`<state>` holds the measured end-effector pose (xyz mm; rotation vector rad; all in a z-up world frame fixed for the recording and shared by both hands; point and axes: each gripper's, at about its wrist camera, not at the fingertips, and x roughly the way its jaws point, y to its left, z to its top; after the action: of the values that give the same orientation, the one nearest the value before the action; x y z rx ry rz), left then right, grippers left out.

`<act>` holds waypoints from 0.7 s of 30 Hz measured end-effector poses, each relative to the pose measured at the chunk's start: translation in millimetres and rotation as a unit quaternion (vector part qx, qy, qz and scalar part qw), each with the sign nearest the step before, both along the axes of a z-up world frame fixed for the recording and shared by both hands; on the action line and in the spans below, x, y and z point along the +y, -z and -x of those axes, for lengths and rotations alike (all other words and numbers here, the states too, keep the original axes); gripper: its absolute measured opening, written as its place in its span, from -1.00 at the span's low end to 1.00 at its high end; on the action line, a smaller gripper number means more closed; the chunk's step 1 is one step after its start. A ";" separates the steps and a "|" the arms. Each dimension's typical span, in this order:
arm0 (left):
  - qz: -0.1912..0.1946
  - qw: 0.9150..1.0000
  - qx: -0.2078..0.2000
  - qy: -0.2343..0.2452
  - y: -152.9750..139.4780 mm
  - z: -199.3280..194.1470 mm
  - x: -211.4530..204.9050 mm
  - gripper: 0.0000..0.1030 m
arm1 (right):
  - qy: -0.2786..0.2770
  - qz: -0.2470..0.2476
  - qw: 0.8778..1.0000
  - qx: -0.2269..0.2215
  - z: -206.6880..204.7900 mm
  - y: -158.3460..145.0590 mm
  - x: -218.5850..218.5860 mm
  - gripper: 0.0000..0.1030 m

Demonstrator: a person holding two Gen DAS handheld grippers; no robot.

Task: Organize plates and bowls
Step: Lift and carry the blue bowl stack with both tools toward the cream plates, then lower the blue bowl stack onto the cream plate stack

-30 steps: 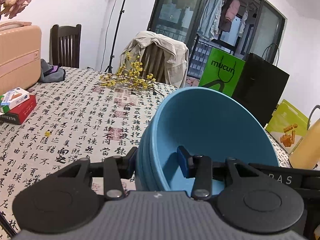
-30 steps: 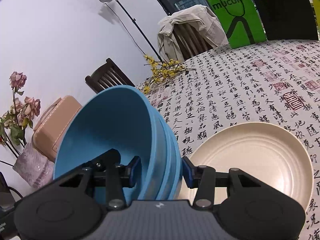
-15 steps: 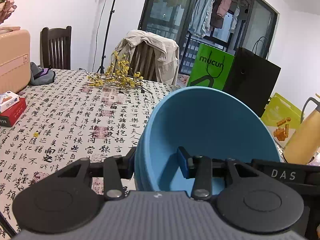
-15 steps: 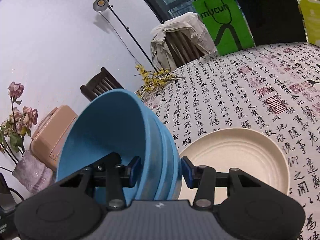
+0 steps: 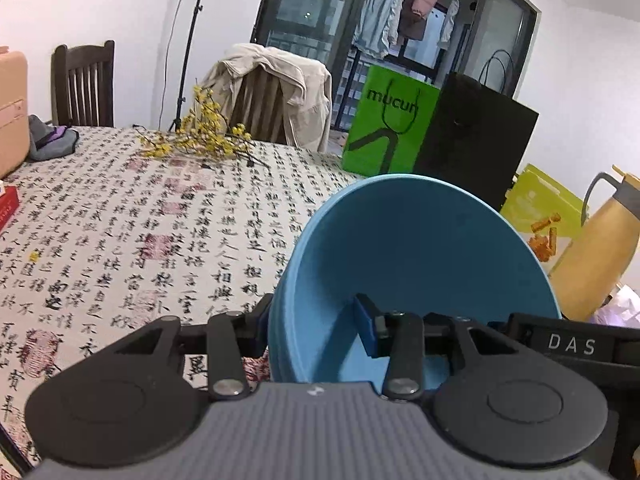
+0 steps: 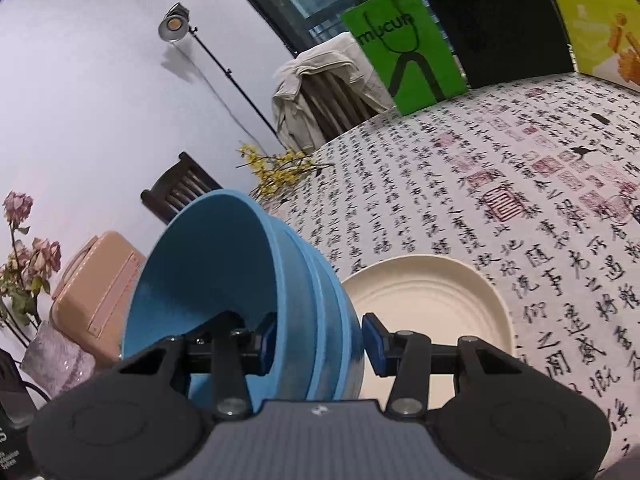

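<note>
Clamping the nested blue bowls point(image 5: 416, 256), both tongs hover over a calligraphy-print tablecloth point(image 5: 132, 240), probably indoors.

A table point(image 5: 120, 240) with a script-printed cloth carries a cream plate point(image 6: 432, 304). Well beyond the plate lie yellow flower sprigs point(image 5: 200, 140). A grey bundle point(image 5: 52, 142), perhaps cloth, lies left of them.

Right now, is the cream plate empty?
Yes, the cream plate on the table shows only its bare ridged surface; the blue bowls are beside it.
</note>
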<state>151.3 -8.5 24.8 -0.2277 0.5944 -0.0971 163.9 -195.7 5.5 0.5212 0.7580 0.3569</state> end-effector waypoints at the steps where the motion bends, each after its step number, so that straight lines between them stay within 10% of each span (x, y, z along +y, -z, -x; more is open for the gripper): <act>1: 0.000 1.000 0.002 0.002 1.4 -1.0 -1.7 -0.17 | 0.000 0.000 1.000 0.000 0.0 0.0 0.0 -0.14; 21: -0.002 0.999 0.032 0.034 25.5 -20.0 -30.1 -0.17 | 0.034 0.012 0.999 0.032 -3.0 23.5 -28.6 -0.14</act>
<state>171.3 -38.6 -0.7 -0.2071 0.6670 -0.1542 166.8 -224.3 -18.0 0.5375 0.8025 0.2684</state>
